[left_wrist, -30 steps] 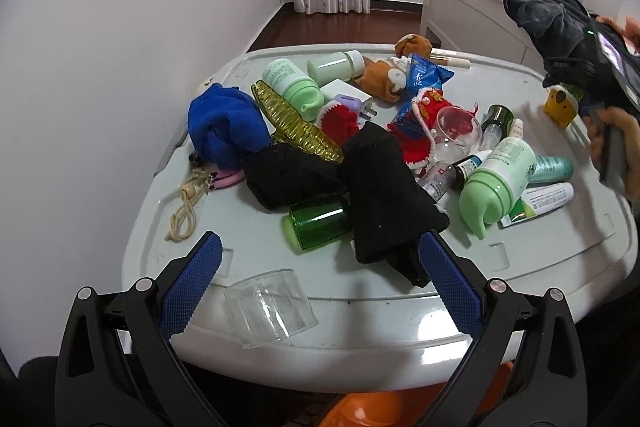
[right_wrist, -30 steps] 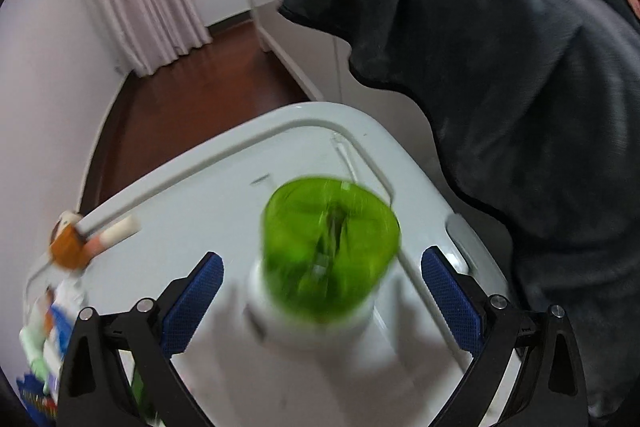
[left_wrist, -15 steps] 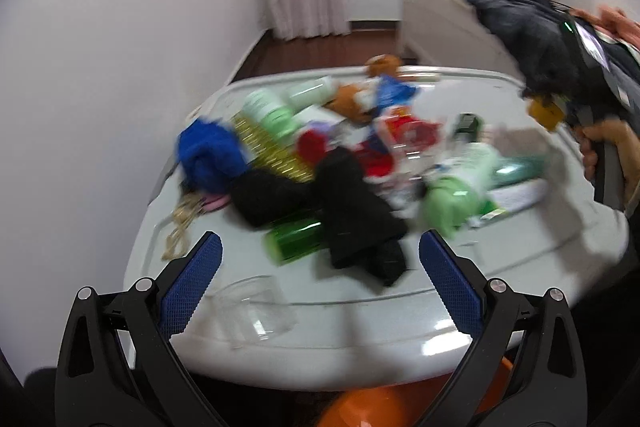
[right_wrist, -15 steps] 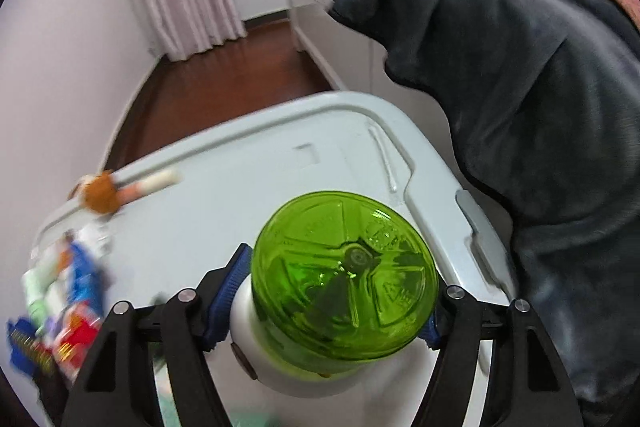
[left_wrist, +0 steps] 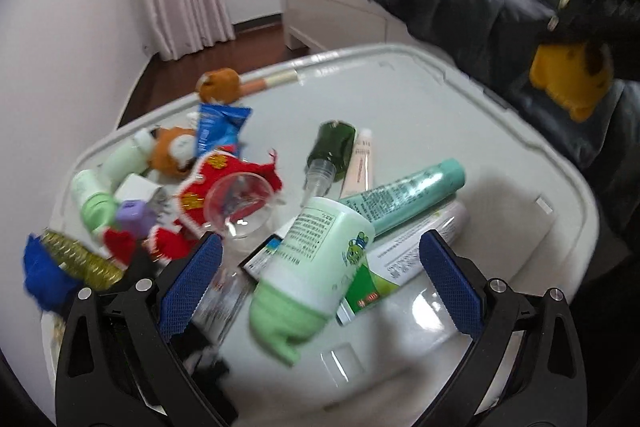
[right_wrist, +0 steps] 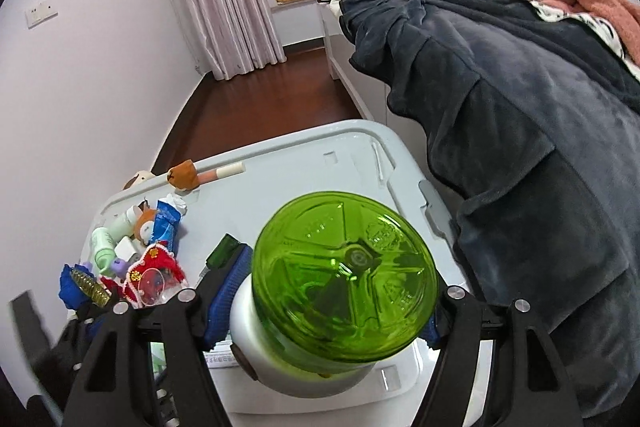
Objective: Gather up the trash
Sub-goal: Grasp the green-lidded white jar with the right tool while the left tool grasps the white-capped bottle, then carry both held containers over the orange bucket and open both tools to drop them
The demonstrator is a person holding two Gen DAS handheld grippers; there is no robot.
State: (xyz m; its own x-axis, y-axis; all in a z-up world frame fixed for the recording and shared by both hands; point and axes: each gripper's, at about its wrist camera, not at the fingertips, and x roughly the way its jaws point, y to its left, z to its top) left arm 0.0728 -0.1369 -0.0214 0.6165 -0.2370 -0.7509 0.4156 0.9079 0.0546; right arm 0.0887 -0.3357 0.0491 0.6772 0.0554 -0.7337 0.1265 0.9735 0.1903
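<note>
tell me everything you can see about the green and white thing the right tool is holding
The container has a round, translucent lime-green end with moulded ribs radiating from a central hub, and a glossy white, plastic-looking body behind it. It faces the camera end-on, so its full length is hidden. The right tool is shut on the white body, blue pads pressed against both sides. It is held above the white storage-box lid; whether it touches that lid cannot be told.

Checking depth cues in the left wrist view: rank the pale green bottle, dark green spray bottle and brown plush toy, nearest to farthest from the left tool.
1. Pale green bottle: lying between the open fingers of the left tool, cap toward the camera.
2. Dark green spray bottle: mid-table, beyond the tubes.
3. Brown plush toy: far left edge of the white table.
</note>
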